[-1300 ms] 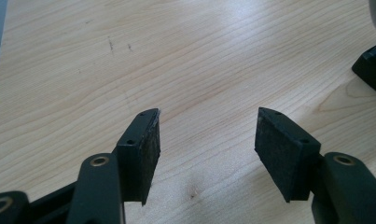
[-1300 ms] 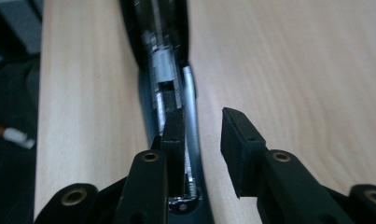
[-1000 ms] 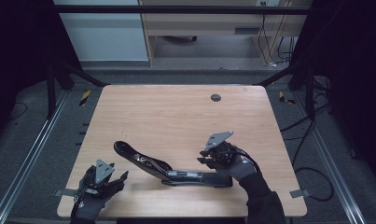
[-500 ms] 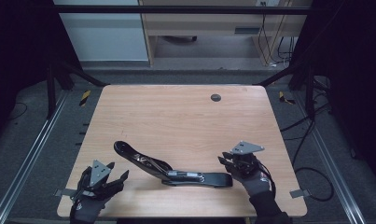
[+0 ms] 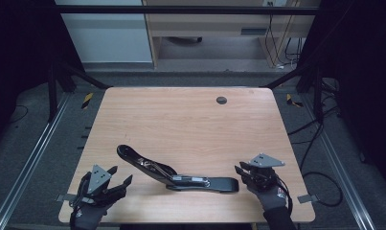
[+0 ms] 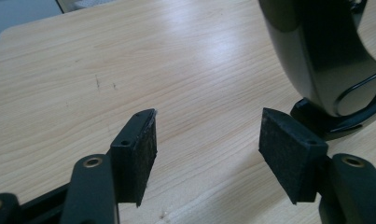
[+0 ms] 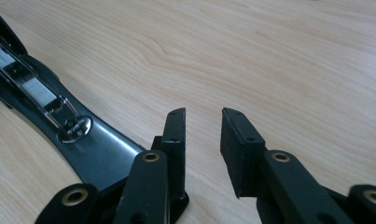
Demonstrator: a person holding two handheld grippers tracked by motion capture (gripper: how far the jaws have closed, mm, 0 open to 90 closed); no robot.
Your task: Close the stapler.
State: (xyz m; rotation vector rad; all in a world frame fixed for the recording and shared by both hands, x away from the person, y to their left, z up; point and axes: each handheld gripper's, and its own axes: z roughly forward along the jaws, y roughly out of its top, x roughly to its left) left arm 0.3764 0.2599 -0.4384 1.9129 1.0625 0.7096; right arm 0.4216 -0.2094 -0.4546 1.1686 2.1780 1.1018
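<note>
Stapler [image 5: 176, 175], black, long-arm type, lies opened flat on the near part of the wooden table [image 5: 181, 120], between the two grippers. Left gripper [image 5: 119, 176] sits near the front left corner, jaws spread with nothing between them, having just been opening. Right gripper [image 5: 239, 170] rests just beside the stapler's right end, jaws parted and gripping nothing.

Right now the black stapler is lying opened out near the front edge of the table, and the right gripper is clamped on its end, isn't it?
Not quite. The stapler does lie opened out near the front edge of the table, but the right gripper is not clamped on it. The right gripper view shows its jaws apart with only bare wood between them, the stapler lying off to one side.
</note>
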